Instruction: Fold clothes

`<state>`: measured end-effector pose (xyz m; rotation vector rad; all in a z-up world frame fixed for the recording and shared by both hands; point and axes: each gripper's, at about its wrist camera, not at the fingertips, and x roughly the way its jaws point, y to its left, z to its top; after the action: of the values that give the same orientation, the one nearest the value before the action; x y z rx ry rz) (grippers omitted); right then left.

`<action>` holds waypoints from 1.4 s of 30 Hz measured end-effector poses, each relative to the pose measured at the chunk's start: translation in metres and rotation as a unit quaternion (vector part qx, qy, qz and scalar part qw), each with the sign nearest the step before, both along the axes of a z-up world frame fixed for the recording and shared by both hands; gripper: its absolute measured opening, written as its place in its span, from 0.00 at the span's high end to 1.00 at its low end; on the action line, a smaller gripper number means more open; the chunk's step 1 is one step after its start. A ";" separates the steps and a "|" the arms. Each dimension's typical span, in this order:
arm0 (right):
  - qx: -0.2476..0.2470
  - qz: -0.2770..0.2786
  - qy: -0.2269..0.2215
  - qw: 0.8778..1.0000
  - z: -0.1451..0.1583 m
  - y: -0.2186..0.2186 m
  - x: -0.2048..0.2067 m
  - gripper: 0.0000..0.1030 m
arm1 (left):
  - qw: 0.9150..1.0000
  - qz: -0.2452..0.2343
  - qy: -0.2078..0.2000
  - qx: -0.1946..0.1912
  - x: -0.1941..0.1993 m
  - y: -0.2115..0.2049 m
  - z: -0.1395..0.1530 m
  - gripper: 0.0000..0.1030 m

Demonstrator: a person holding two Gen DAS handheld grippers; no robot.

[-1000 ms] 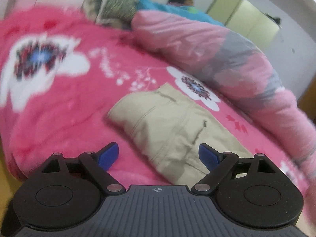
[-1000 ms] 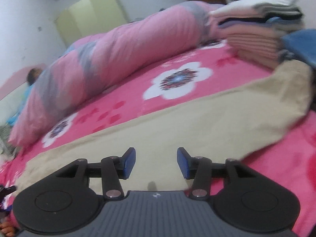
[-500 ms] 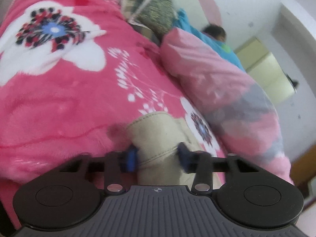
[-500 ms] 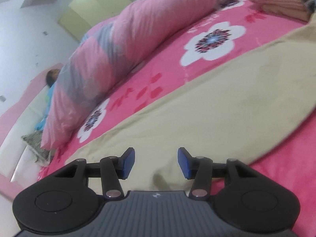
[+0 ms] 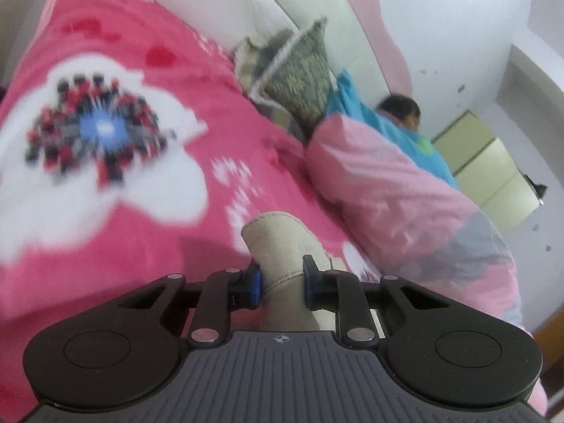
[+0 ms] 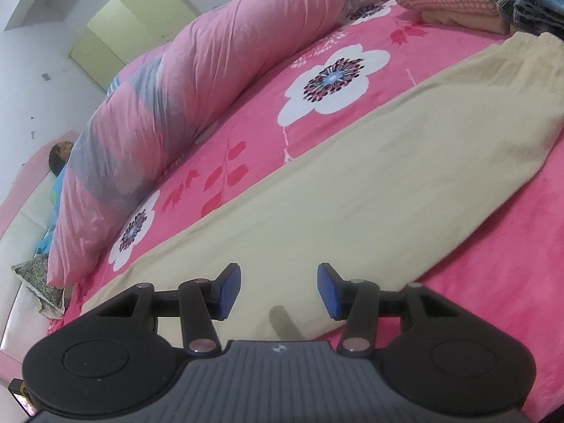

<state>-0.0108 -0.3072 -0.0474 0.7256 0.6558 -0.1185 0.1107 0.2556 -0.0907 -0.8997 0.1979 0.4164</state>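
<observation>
Beige trousers lie stretched across the pink floral blanket in the right wrist view. My right gripper hovers over their near edge, open, with nothing pinched between its blue pads. In the left wrist view one bunched end of the beige trousers sticks up between the pads of my left gripper. Its jaws are closing and both pads press on the cloth. The part of the trousers behind the left gripper body is hidden.
A long rolled pink and grey quilt runs along the far side of the bed. A stack of folded clothes sits at the back right. A patterned cushion and a person lying in blue are near the headboard.
My left gripper went from wide open above the trousers to clamped on their end, rolling and moving toward the headboard. The right gripper rolled a little; its jaws kept the same gap.
</observation>
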 end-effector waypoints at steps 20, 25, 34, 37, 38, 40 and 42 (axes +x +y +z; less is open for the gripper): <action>-0.104 -0.105 0.004 0.989 -0.016 -0.083 -0.062 0.50 | 0.978 -0.080 0.009 0.194 -0.035 -0.065 0.066 0.45; -0.201 -0.124 -0.012 0.972 0.000 -0.115 -0.061 0.50 | 0.945 -0.211 0.030 0.249 -0.008 -0.154 0.064 0.43; -0.257 -0.073 0.019 0.964 0.017 -0.210 0.012 0.50 | 0.873 -0.330 0.077 0.350 0.012 -0.267 0.035 0.43; -0.206 -0.023 0.061 0.976 0.005 -0.242 0.042 0.50 | 0.860 -0.348 0.083 0.365 0.017 -0.287 0.028 0.43; -0.184 -0.005 0.070 0.980 0.000 -0.250 0.048 0.55 | 0.857 -0.351 0.086 0.367 0.019 -0.291 0.026 0.43; -0.151 0.022 0.077 0.985 -0.006 -0.258 0.053 0.69 | 0.852 -0.358 0.095 0.370 0.023 -0.297 0.023 0.43; -0.143 0.046 0.064 0.987 -0.004 -0.256 0.051 0.91 | 0.848 -0.360 0.103 0.375 0.026 -0.301 0.019 0.43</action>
<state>0.0403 -0.5636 -0.0517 0.4134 0.7749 -0.1706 0.1363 -0.0453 -0.0717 0.0343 0.5075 -0.1326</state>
